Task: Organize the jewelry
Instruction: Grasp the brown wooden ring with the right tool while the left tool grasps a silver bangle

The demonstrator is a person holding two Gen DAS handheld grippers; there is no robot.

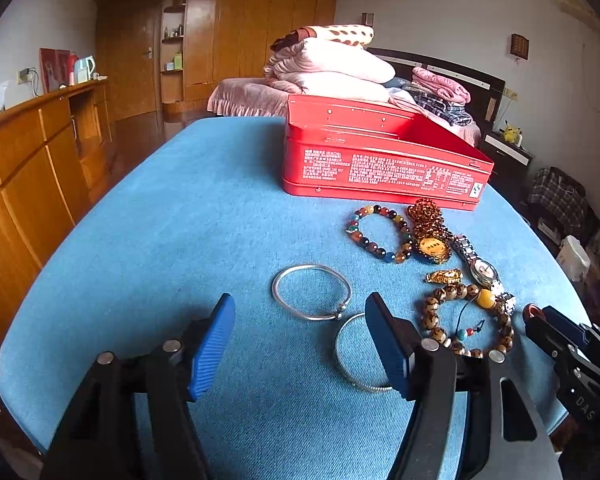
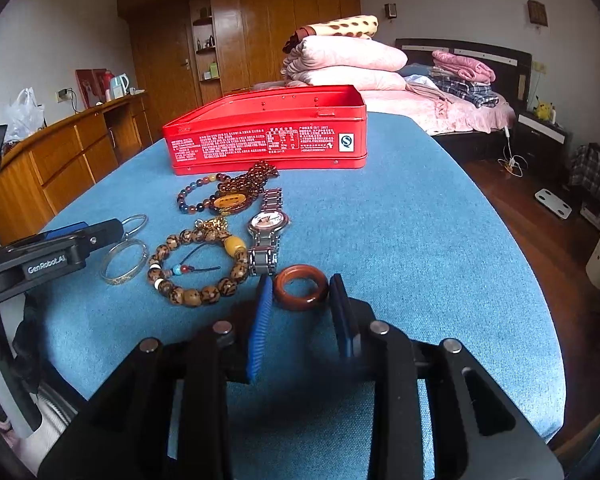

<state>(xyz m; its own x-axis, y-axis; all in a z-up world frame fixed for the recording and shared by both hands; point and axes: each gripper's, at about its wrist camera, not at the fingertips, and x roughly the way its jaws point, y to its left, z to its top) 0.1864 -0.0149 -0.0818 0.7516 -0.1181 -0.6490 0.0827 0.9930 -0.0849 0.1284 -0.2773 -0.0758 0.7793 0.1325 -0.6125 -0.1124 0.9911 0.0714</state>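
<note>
Task looks barely started: the open red rectangular metal tin [image 2: 268, 136] sits at the far side of the blue denim-covered surface [image 1: 180, 220], and what shows of its inside looks empty, though the near floor is hidden by the wall. All the jewelry I can see lies out on the cloth in front of the tin. Just in front of it: a multicoloured glass-bead bracelet [image 1: 380, 234] and a tangle of amber-brown beads with an oval gold pendant [image 1: 430, 236], touching each other. Nearer the cameras than those: a steel-link wristwatch with pale dial [image 2: 266, 226], a small gold charm [image 1: 444, 276], a brown patterned wooden-bead bracelet with one yellow bead [image 2: 198, 266], a plain thin silver bangle [image 1: 312, 292] and an engraved silver bangle [image 1: 360, 356]. The left tongs [image 1: 300, 344] are spread wide and gripping nothing; the right-hand pad stands over the engraved bangle's ring, contact not clear, so likely lining up a pick. The right tongs [image 2: 302, 308] are narrowed around a reddish-brown polished wooden ring [image 2: 300, 286], which sits nearest the cameras, farthest from the tin; the pads look to be at its sides, ring low at the cloth, lift not evident. Left to do, by my read: every piece into the tin.
</note>
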